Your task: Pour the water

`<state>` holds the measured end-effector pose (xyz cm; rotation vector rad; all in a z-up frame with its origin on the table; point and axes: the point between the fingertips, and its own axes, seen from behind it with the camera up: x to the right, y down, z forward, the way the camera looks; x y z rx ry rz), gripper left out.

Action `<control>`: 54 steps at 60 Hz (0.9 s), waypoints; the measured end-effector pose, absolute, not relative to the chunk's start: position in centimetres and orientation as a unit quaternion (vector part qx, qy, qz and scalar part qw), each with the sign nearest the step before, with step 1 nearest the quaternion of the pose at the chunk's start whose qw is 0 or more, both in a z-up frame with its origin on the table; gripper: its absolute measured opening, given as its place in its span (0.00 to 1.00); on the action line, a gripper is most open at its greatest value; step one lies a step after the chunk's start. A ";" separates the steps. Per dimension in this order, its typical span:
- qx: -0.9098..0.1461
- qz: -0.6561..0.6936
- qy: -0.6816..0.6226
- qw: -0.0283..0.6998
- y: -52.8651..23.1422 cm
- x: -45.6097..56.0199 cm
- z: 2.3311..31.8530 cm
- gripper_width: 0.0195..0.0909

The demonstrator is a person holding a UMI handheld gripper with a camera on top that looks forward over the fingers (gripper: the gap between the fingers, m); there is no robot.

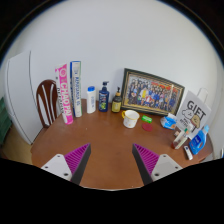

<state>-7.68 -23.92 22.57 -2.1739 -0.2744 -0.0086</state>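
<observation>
- The gripper (109,160) hangs above the near part of a round wooden table (105,145), its jaws spread wide with nothing between them — the two pink pads (77,158) face each other across bare wood.
- The step in hand looks like the approach: nothing is gripped yet, and no pouring has begun.
- The likeliest task thing, a white mug (130,118), stands at about 1 o'clock from the fingers, well beyond them, just in front of a framed group photo (152,92) that leans on the wall.
- At 11 to 12 o'clock, along the wall, stand a white bottle (91,99), a dark blue bottle (103,97) and a smaller brown one (116,101); left of them are upright tall boxes (70,92).
- Which vessel holds the water I cannot tell — the bottles are small in view.
- A wooden chair (46,102) sits at 10 o'clock; clutter, including a box printed "GIFT" (193,108), fills 2 to 3 o'clock.
- The next move, as I judge it, calls for going forward and slightly right toward the mug or the bottles, keeping the jaws wide until one vessel stands squarely between the pads.
</observation>
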 end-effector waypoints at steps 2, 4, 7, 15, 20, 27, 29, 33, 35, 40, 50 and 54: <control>-0.883 -0.008 -0.104 0.458 -23.8 -7.0 22.6 0.92; -0.883 -0.013 -0.099 0.460 -23.5 -6.1 22.8 0.93; -0.881 -0.020 -0.092 0.463 -23.1 -4.4 22.9 0.92; -0.883 -0.037 -0.064 0.464 -22.5 0.9 22.4 0.92; -0.886 -0.049 -0.041 0.459 -22.2 4.7 21.8 0.93; -0.889 -0.066 -0.016 0.454 -22.2 10.4 20.5 0.93; -0.888 -0.072 -0.011 0.454 -22.1 12.0 20.2 0.92; -0.889 -0.081 -0.003 0.451 -21.9 15.1 19.3 0.92; -0.889 -0.084 0.002 0.451 -21.8 16.7 18.7 0.92; -0.889 -0.087 0.013 0.450 -21.2 19.9 17.8 0.93; -0.885 -0.094 0.019 0.456 -18.6 25.5 16.2 0.93; -0.883 -0.094 0.019 0.459 -17.0 27.5 15.4 0.93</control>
